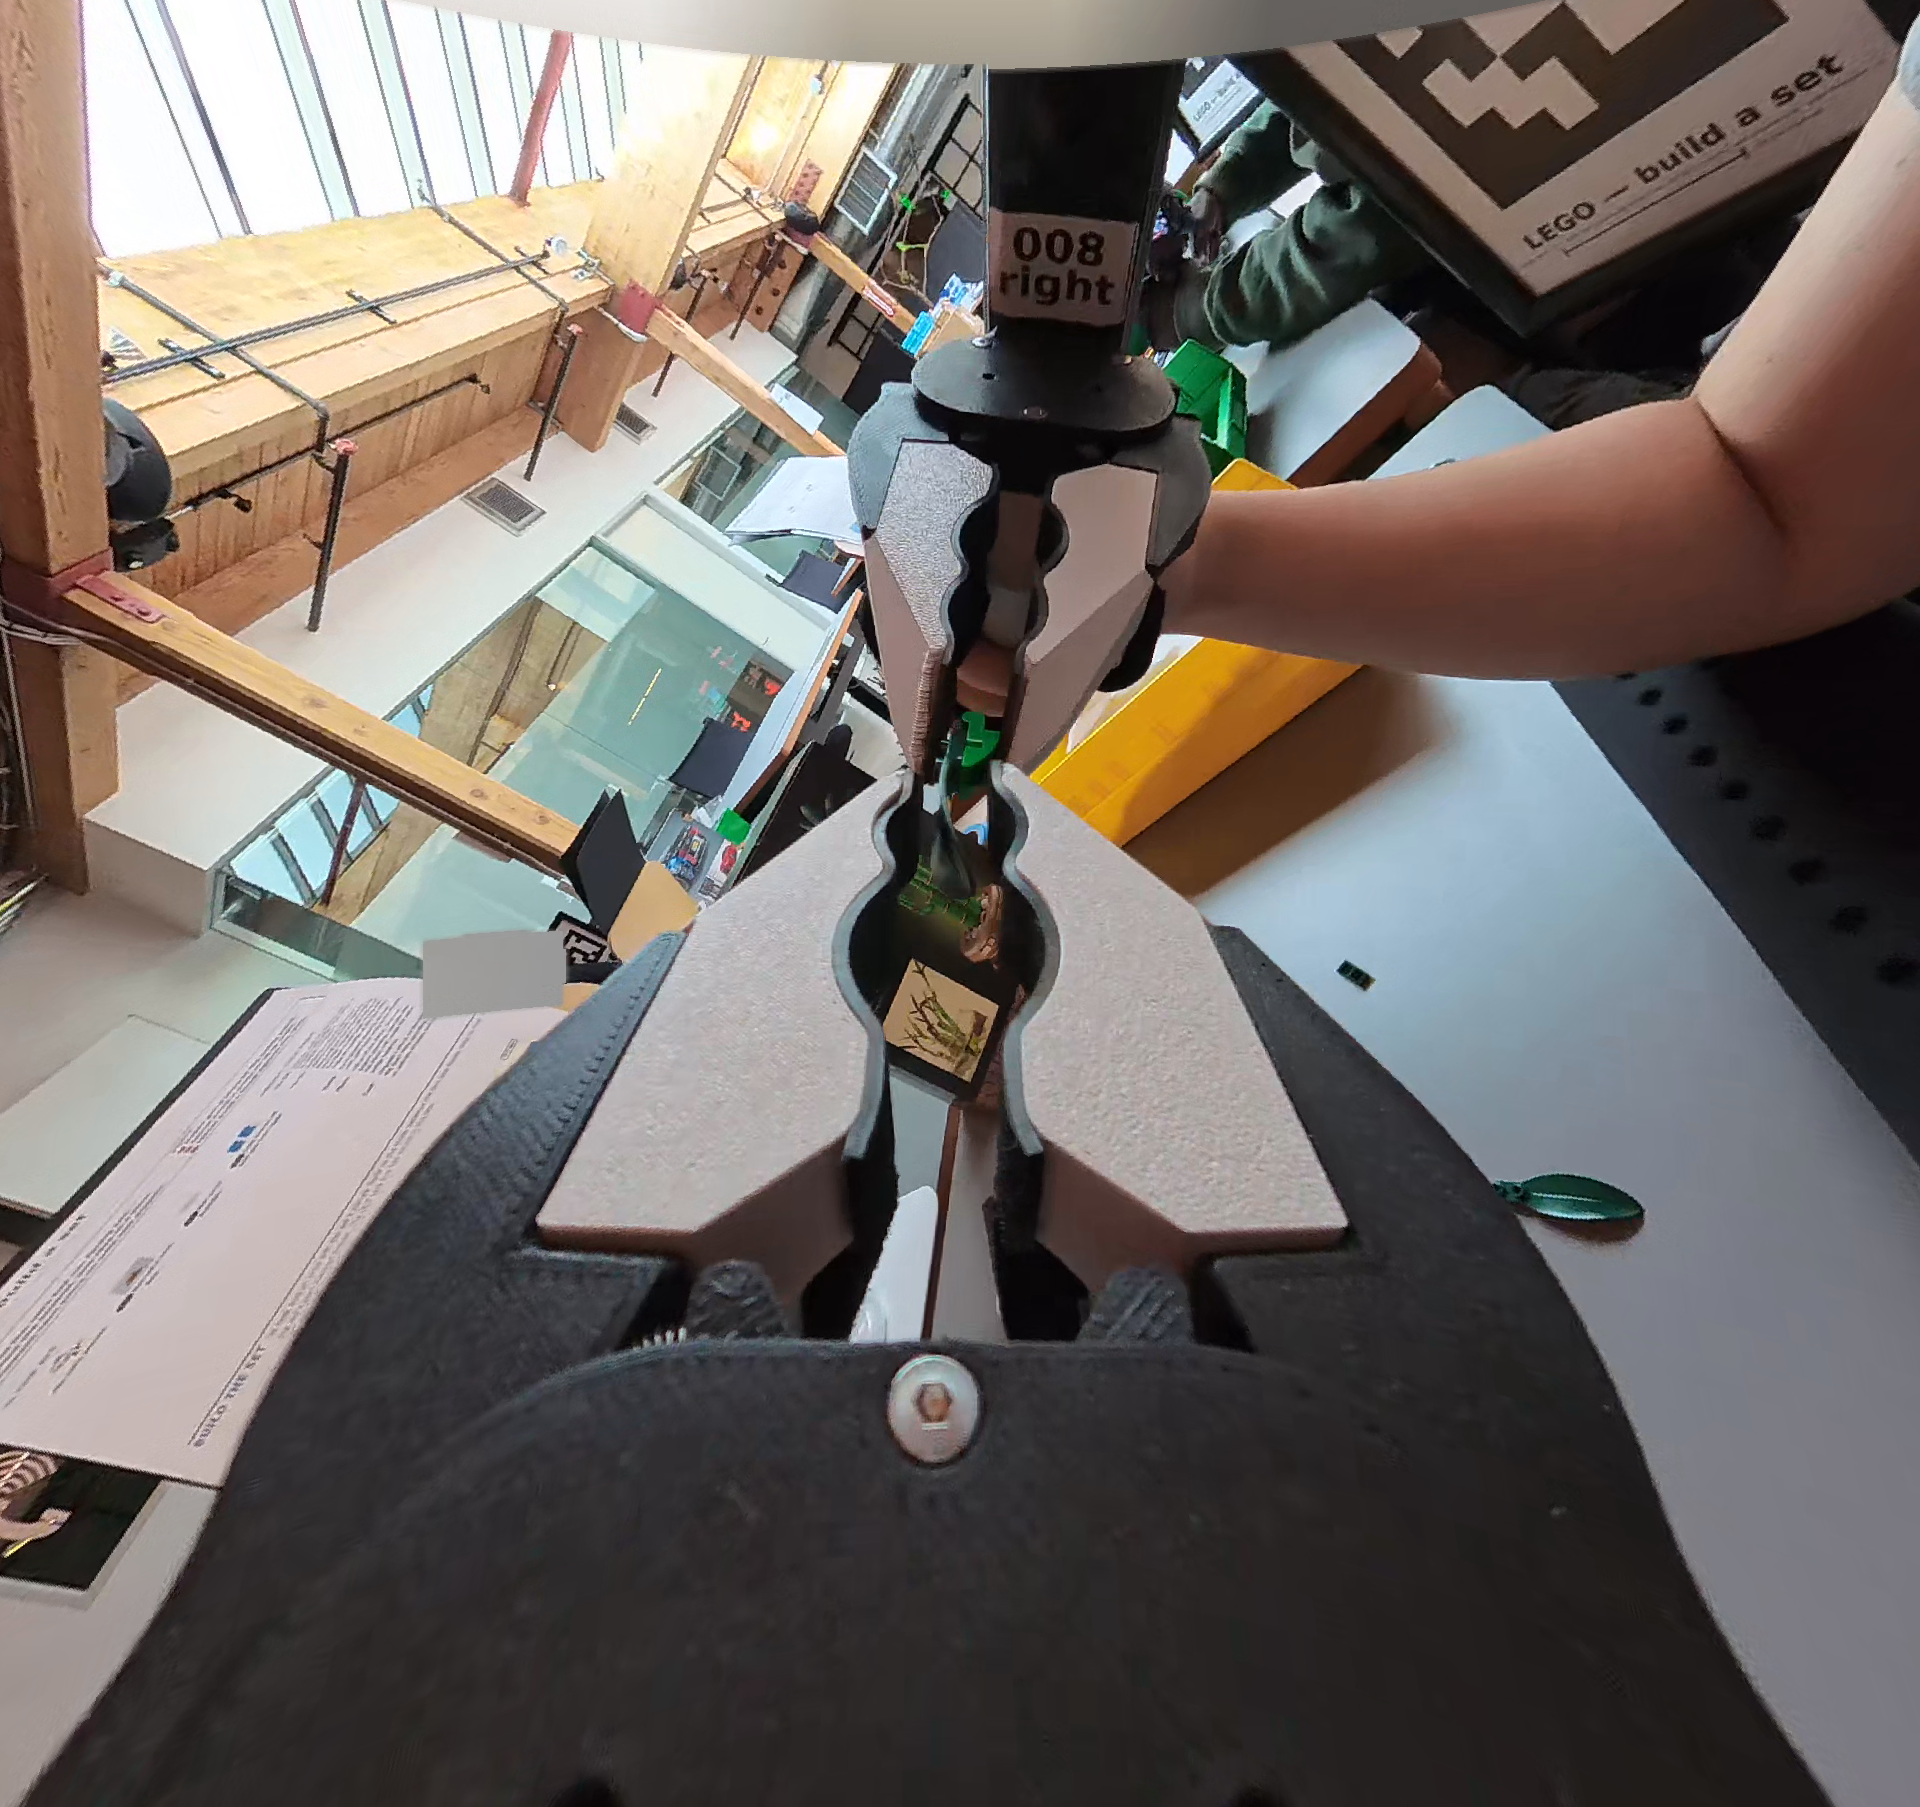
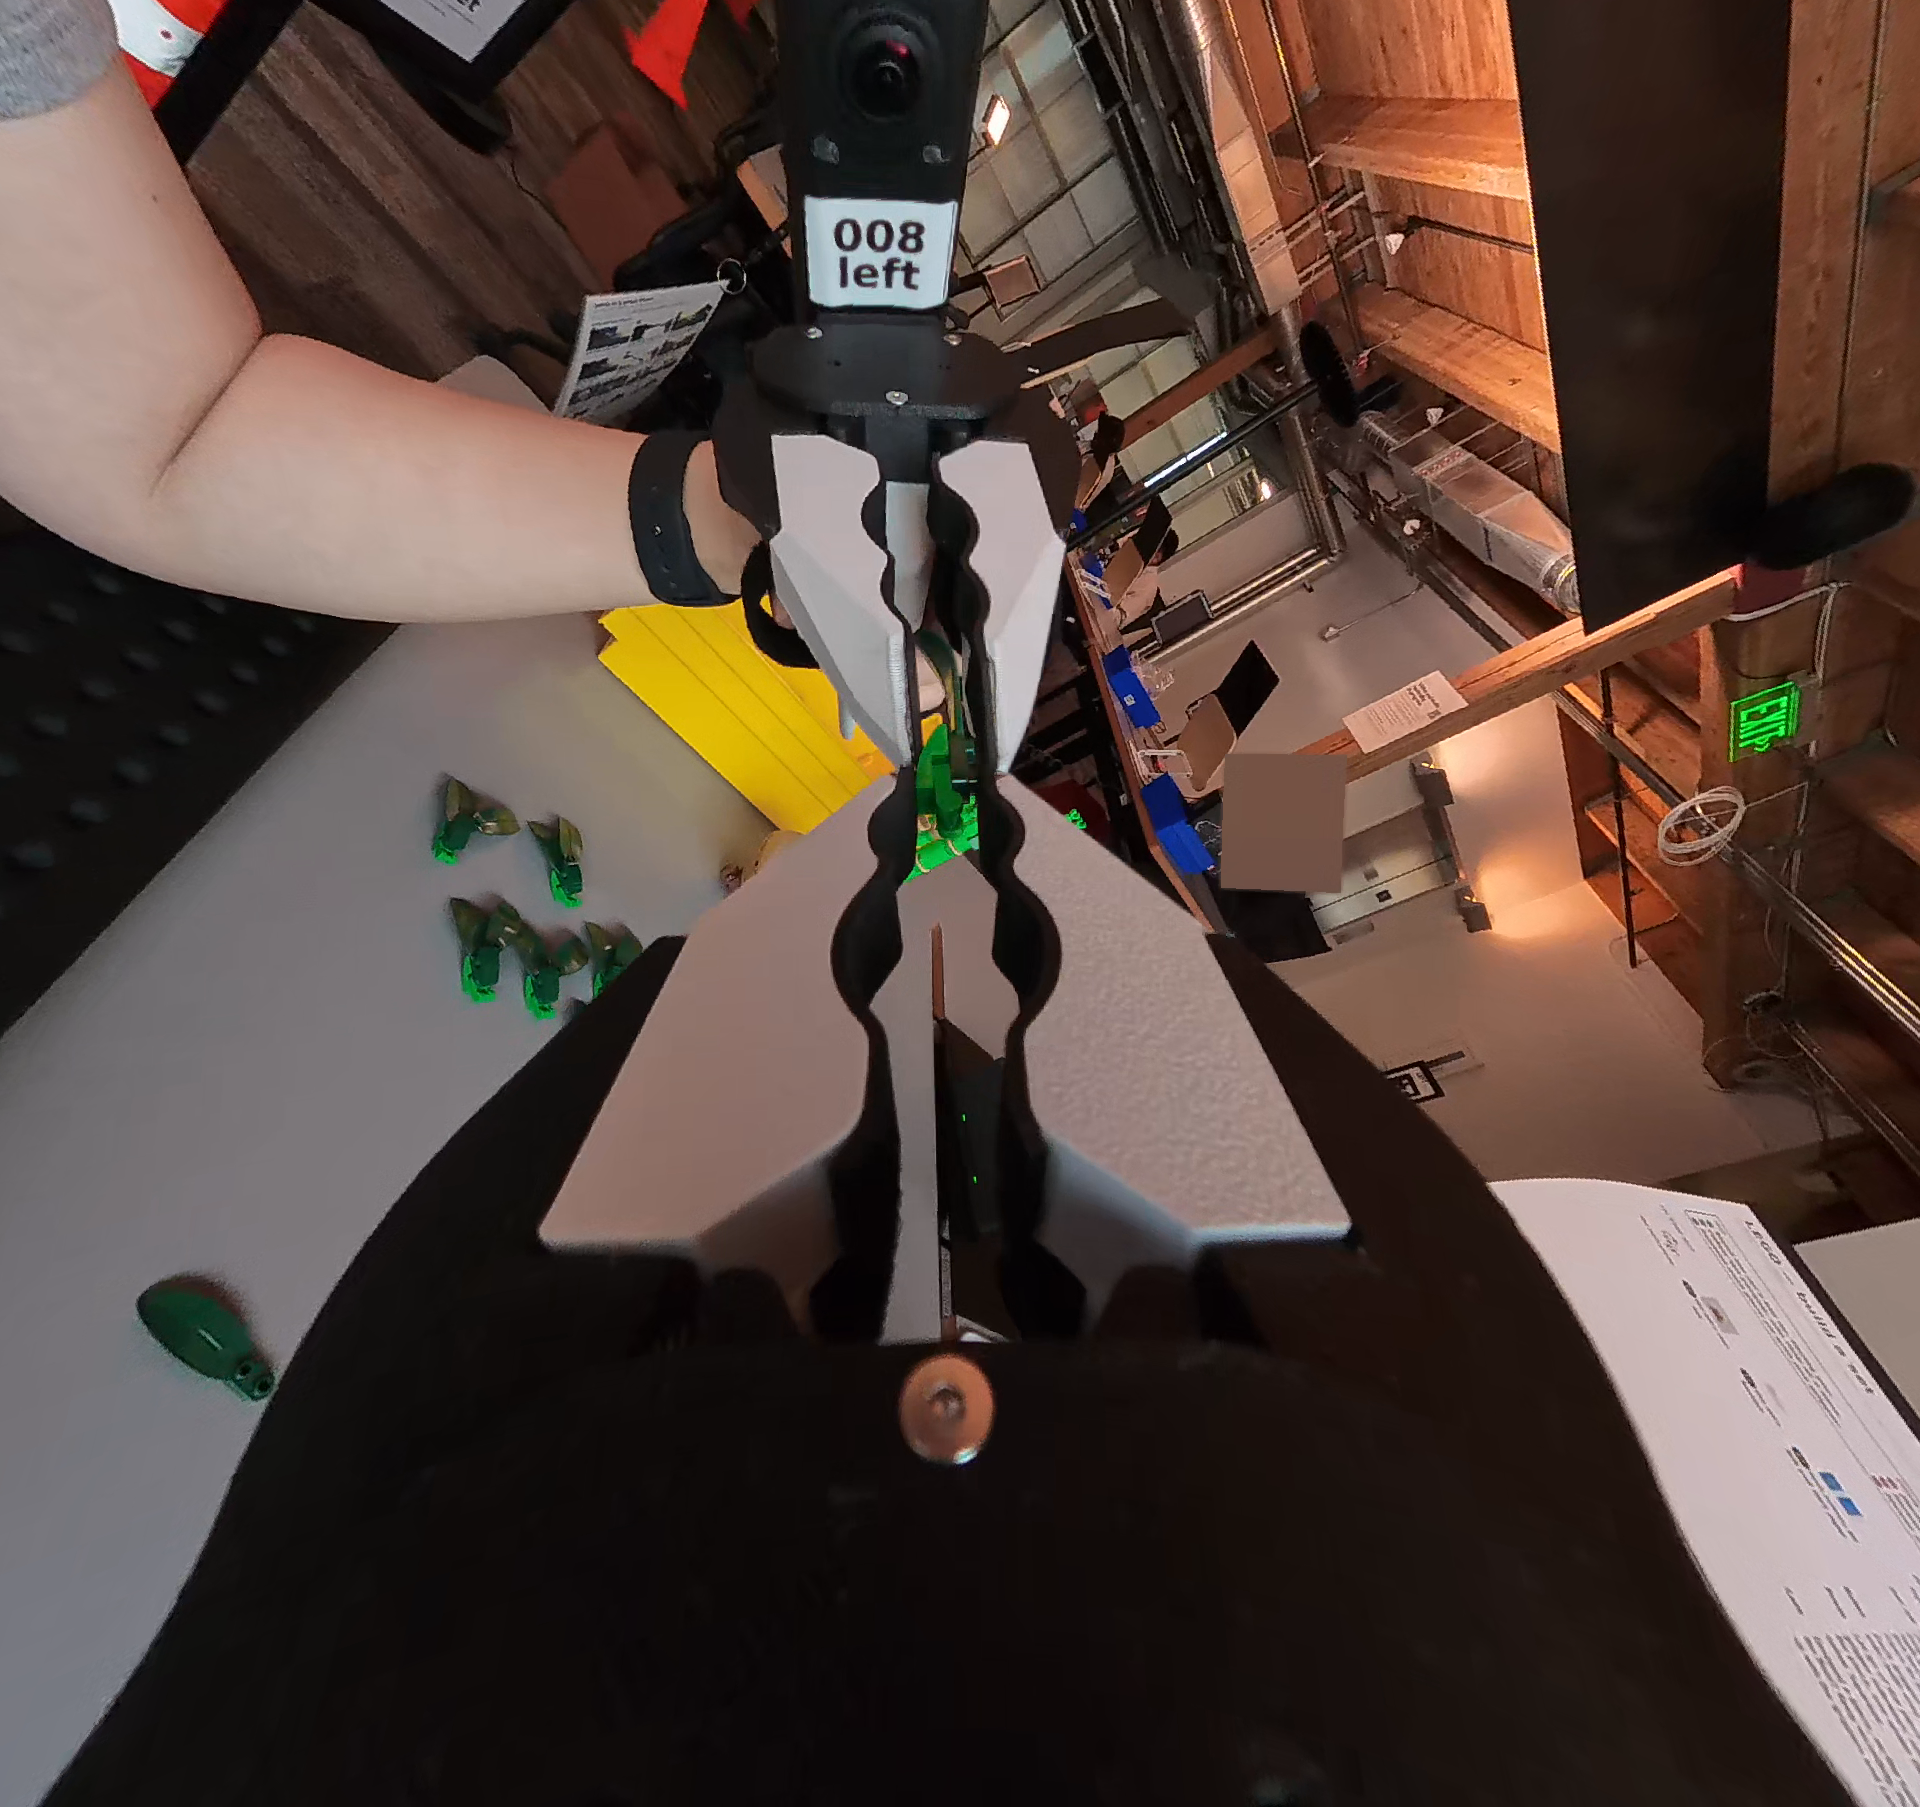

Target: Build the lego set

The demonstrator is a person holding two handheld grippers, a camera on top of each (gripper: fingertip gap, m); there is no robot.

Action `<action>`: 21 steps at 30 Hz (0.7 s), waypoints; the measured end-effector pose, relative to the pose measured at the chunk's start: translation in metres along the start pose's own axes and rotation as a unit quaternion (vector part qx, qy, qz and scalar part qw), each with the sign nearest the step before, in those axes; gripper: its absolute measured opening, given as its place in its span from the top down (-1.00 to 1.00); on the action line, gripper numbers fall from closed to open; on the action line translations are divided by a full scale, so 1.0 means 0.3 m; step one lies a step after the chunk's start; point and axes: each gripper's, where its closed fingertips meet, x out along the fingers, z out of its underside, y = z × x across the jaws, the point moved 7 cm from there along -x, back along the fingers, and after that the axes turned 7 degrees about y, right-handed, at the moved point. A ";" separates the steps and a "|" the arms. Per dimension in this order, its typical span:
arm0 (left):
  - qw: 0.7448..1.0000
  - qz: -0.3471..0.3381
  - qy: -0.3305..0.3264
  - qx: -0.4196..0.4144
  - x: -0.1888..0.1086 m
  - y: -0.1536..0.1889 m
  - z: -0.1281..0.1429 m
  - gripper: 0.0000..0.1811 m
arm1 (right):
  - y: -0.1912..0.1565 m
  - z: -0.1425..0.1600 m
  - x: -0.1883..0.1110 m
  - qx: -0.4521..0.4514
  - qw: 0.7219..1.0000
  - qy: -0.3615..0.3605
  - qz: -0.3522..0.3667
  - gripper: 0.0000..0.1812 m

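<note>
White tabletop (image 2: pixel 260 1082) stretches under both tools, with timber beams and tall windows behind. Tip to tip above it, the left gripper (image 1: pixel 951 781) and the right gripper (image 2: pixel 945 770) face each other, each with its jaws nearly closed. Between the meeting tips sits a small green lego piece (image 1: pixel 971 739), pinched from both sides; which tool bears it cannot be told. On the table lie a cluster of green leafy lego pieces (image 2: pixel 520 900), a single dark green leaf (image 1: pixel 1574 1198), a yellow tray (image 2: pixel 727 708) and a printed instruction sheet (image 1: pixel 208 1227).
</note>
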 end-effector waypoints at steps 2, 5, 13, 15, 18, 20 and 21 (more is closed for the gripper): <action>1.000 0.004 0.004 0.002 -0.001 0.003 0.000 0.92 | -0.001 -0.002 0.000 0.002 1.000 0.002 -0.002 0.90; 1.000 0.005 0.003 0.012 0.000 0.006 0.001 0.92 | -0.002 0.000 0.000 0.003 1.000 0.001 -0.006 0.90; 0.999 0.000 0.006 0.039 0.006 0.012 -0.011 0.93 | -0.005 -0.009 -0.010 -0.010 1.000 0.012 -0.006 0.90; 0.999 0.000 0.009 0.043 0.008 0.013 -0.020 0.93 | -0.006 -0.017 -0.014 -0.012 1.000 0.019 -0.007 0.90; 0.999 -0.001 0.009 0.045 0.006 0.013 -0.031 0.94 | -0.006 -0.026 -0.014 -0.011 1.000 0.021 -0.007 0.91; 0.999 -0.003 0.006 0.046 0.006 0.012 -0.032 0.93 | -0.006 -0.027 -0.013 -0.015 1.000 0.018 -0.005 0.90; 0.999 -0.007 0.004 0.047 0.008 0.010 -0.030 0.93 | -0.003 -0.025 -0.014 -0.018 1.000 0.016 -0.001 0.90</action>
